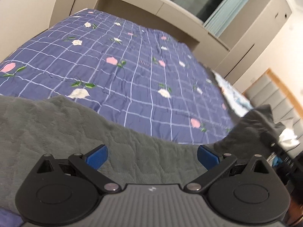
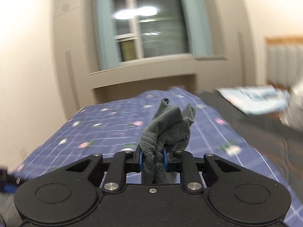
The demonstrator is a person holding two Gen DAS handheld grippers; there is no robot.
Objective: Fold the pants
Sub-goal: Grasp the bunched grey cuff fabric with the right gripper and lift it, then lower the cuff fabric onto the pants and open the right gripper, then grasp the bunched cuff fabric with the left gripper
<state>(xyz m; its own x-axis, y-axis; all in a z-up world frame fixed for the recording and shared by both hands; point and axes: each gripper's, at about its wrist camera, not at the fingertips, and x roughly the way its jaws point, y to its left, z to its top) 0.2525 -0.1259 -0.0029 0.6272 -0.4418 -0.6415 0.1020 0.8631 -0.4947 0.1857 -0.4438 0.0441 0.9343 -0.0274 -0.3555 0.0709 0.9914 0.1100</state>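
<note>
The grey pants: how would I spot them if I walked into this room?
Find the bed with the blue checked, flowered cover below the window. At its near edge lies fuzzy grey cloth, the pants, one bunch pinched in the right gripper. Nothing else there is plain grey and plush.

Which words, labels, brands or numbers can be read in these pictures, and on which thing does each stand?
Bedspread: faint lettering in one square near its middle, too blurred to read.
Left hand-held gripper: a small white mark on its grey body, a logo, not letters.
Right wrist view: no text is visible.
</note>
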